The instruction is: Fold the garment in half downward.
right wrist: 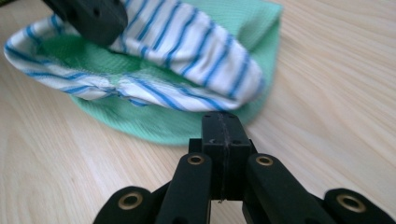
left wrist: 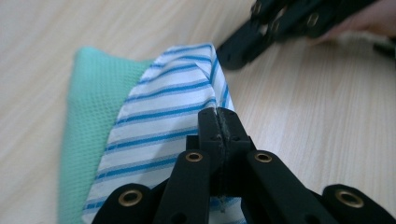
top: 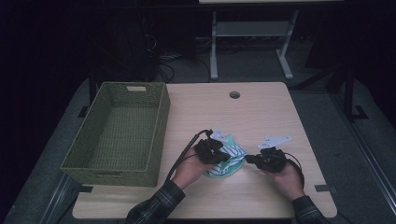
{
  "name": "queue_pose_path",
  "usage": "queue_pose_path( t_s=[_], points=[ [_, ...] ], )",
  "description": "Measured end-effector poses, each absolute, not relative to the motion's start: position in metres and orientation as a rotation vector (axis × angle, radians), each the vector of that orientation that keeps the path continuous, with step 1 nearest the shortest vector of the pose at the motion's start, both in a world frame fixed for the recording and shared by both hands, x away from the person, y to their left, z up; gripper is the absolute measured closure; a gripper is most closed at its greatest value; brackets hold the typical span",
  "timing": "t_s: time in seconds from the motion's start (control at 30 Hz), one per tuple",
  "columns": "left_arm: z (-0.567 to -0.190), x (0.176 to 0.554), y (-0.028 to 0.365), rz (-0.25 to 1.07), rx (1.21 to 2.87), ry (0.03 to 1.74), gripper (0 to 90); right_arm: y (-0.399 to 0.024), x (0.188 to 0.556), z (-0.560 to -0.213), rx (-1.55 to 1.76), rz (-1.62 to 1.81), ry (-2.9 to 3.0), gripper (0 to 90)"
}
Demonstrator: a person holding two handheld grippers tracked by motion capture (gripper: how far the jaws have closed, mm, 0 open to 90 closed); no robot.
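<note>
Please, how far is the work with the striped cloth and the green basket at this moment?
Early stage, it seems. Done: nothing is in the green basket so far. In hand: the left gripper is shut on the striped cloth, which lies over a green mesh cloth on the table. The right gripper is shut, holding nothing, beside the cloths. Left, probably: moving the cloths into the basket.

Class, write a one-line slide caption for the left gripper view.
Left gripper shut on the striped cloth over a green mesh cloth.
</note>
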State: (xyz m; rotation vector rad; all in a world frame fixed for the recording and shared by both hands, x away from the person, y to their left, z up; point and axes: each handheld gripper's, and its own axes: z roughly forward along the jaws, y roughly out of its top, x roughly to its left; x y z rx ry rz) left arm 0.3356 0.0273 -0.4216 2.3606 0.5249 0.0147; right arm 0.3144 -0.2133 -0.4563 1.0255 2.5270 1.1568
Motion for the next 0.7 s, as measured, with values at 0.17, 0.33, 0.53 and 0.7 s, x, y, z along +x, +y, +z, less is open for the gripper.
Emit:
queue_pose_path(
  t_s=[0.17,0.33,0.53,0.7],
  points=[
    [-0.441,0.334,0.019,-0.014,2.412,0.53,88.4,-0.222,0.316,-0.455,1.048,1.155,2.513,90.0],
    [-0.439,0.334,0.02,-0.03,2.381,0.547,78.2,-0.22,0.317,-0.45,1.026,1.191,2.501,89.9],
    [-0.42,0.322,0.033,-0.021,2.327,0.534,72.3,-0.211,0.323,-0.443,0.986,1.236,2.499,89.9],
    [-0.424,0.308,0.043,-0.037,2.335,0.541,80.0,-0.198,0.328,-0.447,0.969,1.214,2.535,89.9]
  ],
)
